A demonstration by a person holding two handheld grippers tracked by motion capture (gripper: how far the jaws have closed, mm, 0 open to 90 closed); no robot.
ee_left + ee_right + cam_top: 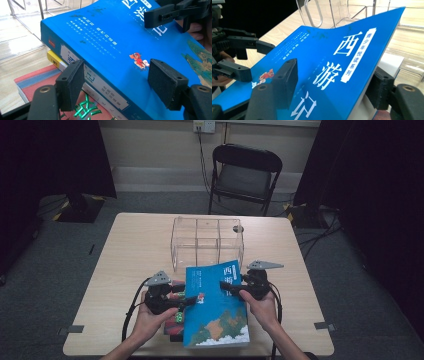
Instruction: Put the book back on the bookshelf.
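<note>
The blue book (216, 305) sits clamped between both grippers' jaws, left gripper (186, 301) and right gripper (231, 288); the left gripper view reveals a red book (37, 82) beneath; wooden table (135, 250), grey floor.

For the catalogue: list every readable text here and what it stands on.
"西游记" – large white title on the blue book cover.
"青少年悦读系列" – white band beside that title.
"记" – the blue book's spine label.
Small print on the cover, the spine's lower lines, the green characters on the red book: too small or cut off.
</note>
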